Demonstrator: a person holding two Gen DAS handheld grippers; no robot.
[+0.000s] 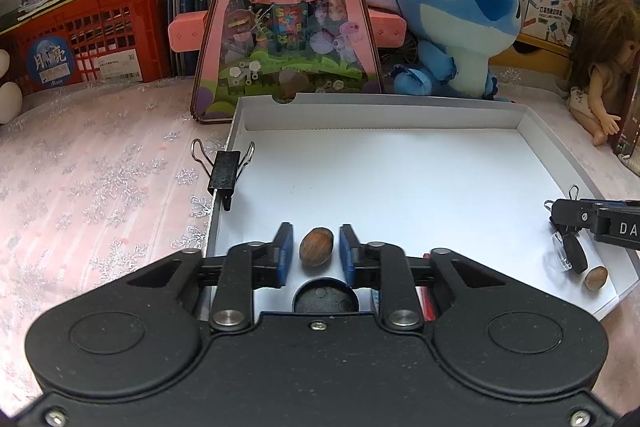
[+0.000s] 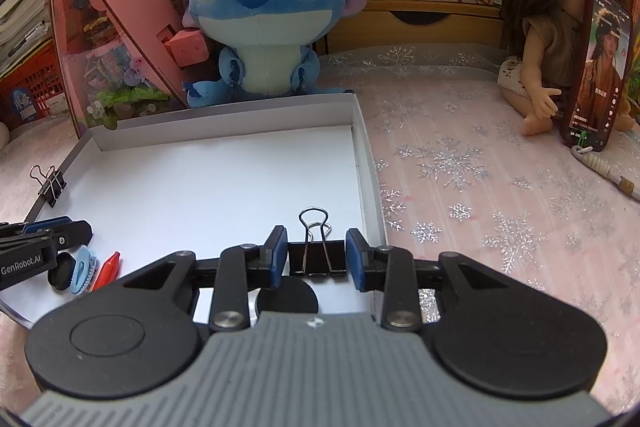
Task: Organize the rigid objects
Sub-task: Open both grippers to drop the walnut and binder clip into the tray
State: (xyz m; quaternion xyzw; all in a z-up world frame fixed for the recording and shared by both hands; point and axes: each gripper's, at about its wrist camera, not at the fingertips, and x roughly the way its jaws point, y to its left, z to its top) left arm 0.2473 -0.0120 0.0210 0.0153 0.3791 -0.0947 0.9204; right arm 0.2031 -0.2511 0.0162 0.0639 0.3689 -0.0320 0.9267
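Observation:
A brown nut (image 1: pixel 316 247) lies on the floor of the white box (image 1: pixel 380 119) between the blue pads of my left gripper (image 1: pixel 316 231). A gap shows on each side of it, so the jaws stand open. A black binder clip (image 2: pixel 317 259) stands with its wire handles up at the box's (image 2: pixel 224 131) near right corner, between the pads of my right gripper (image 2: pixel 317 233), which is open and barely clear of it. A second binder clip (image 1: pixel 224 173) grips the box's left wall. Another nut (image 1: pixel 596 277) lies below the right gripper (image 1: pixel 560 215).
In the box lie a blue hair clip (image 2: pixel 84 269), a red piece (image 2: pixel 106 269) and black round caps (image 2: pixel 62 271). A blue plush toy (image 1: pixel 456 19) and a pink toy house (image 1: pixel 280 15) stand behind it. A doll (image 2: pixel 560 39) and a phone (image 2: pixel 596 75) are at the right.

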